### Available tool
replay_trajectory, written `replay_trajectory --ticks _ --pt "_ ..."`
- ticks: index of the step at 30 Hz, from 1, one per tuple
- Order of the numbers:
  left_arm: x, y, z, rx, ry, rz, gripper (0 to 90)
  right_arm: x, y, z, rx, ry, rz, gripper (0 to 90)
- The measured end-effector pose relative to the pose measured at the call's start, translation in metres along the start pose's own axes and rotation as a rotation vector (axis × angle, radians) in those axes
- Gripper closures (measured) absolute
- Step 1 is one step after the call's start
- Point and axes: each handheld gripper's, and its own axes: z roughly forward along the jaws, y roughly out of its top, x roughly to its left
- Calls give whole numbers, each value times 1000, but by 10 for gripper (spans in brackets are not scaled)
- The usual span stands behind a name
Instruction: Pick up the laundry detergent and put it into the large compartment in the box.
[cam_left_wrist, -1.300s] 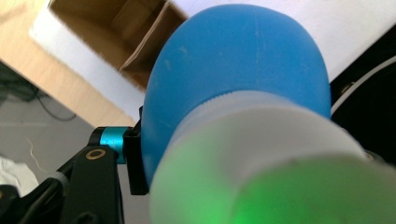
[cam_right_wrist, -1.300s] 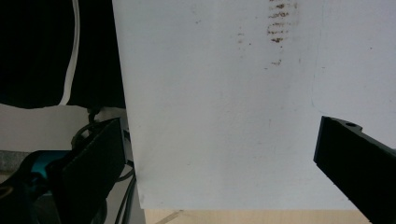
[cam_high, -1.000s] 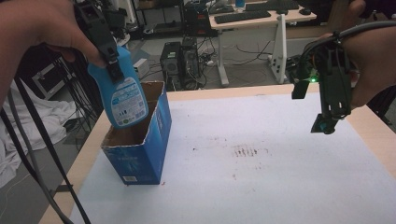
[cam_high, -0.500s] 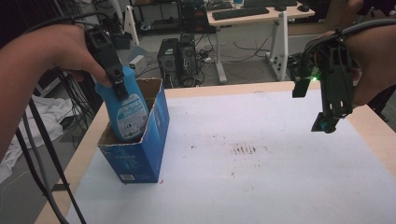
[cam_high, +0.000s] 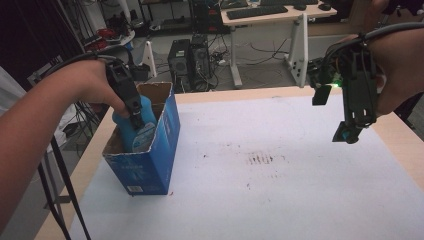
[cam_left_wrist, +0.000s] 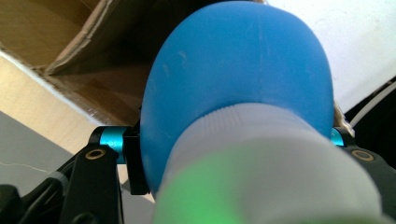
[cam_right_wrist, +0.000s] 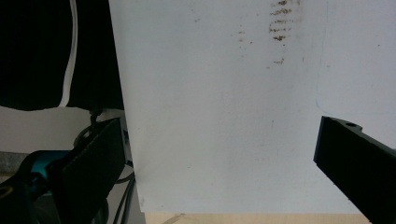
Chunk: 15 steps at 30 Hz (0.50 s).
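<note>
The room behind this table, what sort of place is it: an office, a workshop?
Probably a lab or tech workspace. Behind the white-covered table stand computer towers on the floor amid loose cables, and a desk carrying a keyboard. A person holds a wired gripper in each hand.

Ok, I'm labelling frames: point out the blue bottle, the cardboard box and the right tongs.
blue bottle (cam_high: 134, 129): high view, its body
cardboard box (cam_high: 150, 167): high view, front wall
right tongs (cam_high: 350, 129): high view, between tips
</note>
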Motion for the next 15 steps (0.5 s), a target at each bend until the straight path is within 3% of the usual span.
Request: replay_trajectory --ticks 3,10,13,15 --pt "1 -1 7 -3 2 -4 383 0 0 1 -2 1 -1 15" --pt "0 0 22 -15 20 31 383 -1 2 4 -4 7 -4 15" --pt "-1 0 31 -6 40 129 383 -1 3 4 0 8 -5 15" --pt "-2 -1 34 -8 41 147 382 0 3 4 -1 8 -5 15"
